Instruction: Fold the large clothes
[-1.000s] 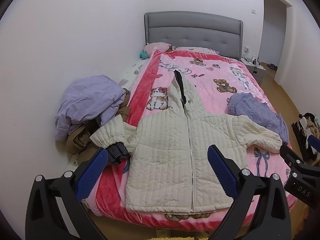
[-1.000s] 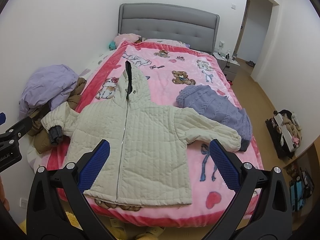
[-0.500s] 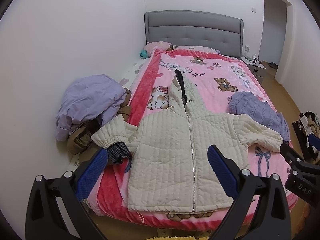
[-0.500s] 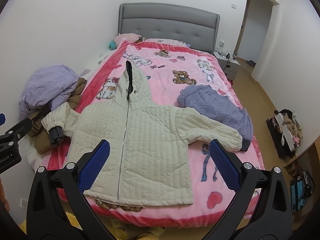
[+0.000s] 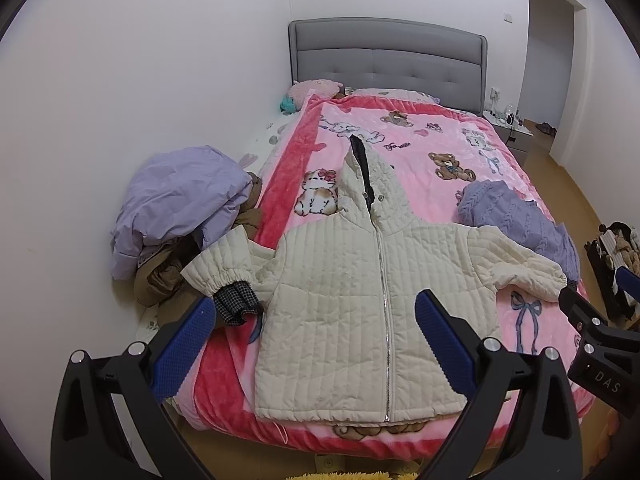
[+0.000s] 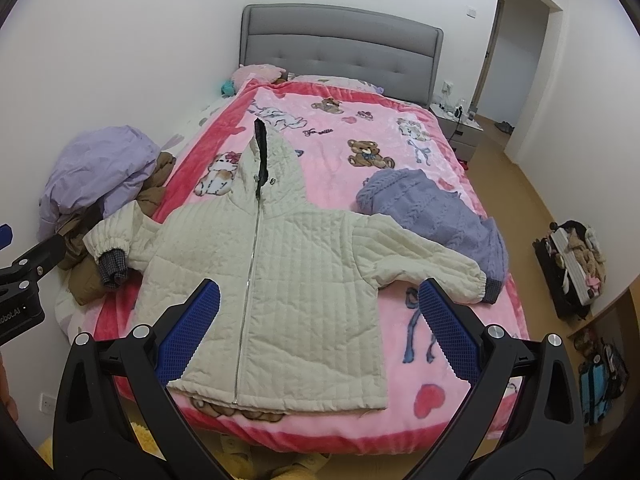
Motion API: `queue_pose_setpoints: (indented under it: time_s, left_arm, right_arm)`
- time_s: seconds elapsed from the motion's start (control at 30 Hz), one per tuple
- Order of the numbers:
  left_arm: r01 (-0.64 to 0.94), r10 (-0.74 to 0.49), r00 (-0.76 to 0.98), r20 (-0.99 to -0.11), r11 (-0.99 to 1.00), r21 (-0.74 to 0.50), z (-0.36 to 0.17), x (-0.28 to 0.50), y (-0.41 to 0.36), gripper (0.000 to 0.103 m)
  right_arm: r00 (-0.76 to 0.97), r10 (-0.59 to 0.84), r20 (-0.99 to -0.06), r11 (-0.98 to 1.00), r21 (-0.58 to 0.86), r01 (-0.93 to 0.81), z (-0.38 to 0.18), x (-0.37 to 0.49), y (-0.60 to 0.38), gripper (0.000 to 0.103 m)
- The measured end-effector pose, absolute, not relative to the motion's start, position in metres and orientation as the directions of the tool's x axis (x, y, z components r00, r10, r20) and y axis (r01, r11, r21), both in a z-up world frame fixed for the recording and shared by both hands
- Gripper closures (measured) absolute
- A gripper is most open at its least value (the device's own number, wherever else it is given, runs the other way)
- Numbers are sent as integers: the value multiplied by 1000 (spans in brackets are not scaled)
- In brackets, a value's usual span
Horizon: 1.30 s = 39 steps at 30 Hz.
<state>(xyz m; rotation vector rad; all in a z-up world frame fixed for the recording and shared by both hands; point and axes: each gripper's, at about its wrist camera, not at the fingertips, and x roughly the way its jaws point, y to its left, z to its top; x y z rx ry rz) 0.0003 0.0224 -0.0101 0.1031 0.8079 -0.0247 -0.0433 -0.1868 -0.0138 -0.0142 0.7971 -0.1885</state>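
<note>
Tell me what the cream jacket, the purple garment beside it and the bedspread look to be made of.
Cream jacket: looks like quilted, padded fabric with a matte finish, judging by the stitched vertical channels; metal-looking zipper. Purple garment: chunky knit, probably wool or acrylic, since cable ribs show. Bedspread: plush fleece-like pile with a slight sheen and a printed cartoon pattern; the fibre cannot be told.

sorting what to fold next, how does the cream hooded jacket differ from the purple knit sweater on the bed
The cream hooded jacket lies spread flat, zipped, sleeves out to both sides; the purple knit sweater is bunched in a heap. The jacket is quilted in vertical lines, the sweater cable-knit. The jacket sits at the foot of the bed, the sweater farther up by the right edge. Both rest on the pink blanket, untouched.
</note>
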Motion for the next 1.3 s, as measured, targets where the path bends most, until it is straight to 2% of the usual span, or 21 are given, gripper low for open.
queue_pose_setpoints:
  time_s: [0.4, 0.73, 0.93, 1.13, 1.3]
  left_arm:
    - [49, 32, 694, -719, 995, 92, -12, 0, 26, 5]
    - [40, 44, 755, -655, 993, 114, -28, 14, 24, 5]
    - [41, 172, 740, -650, 953, 299, -80, 51, 35, 5]
    - [131, 189, 676, -713, 920, 368, -154, 122, 65, 5]
    - [122, 249, 631, -735, 903, 411, -219, 200, 109, 5]
  right_arm:
    - [683, -177, -709, 983, -89, 162, -16, -41, -189, 8]
    - [762, -115, -637, 992, -117, 52, -20, -21, -208, 8]
    - [733, -31, -679, 998, -64, -18, -40, 4, -208, 8]
    - [723, -69, -687, 998, -37, 60, -57, 30, -189, 8]
    - [676, -183, -714, 981, -91, 169, -77, 62, -162, 8]
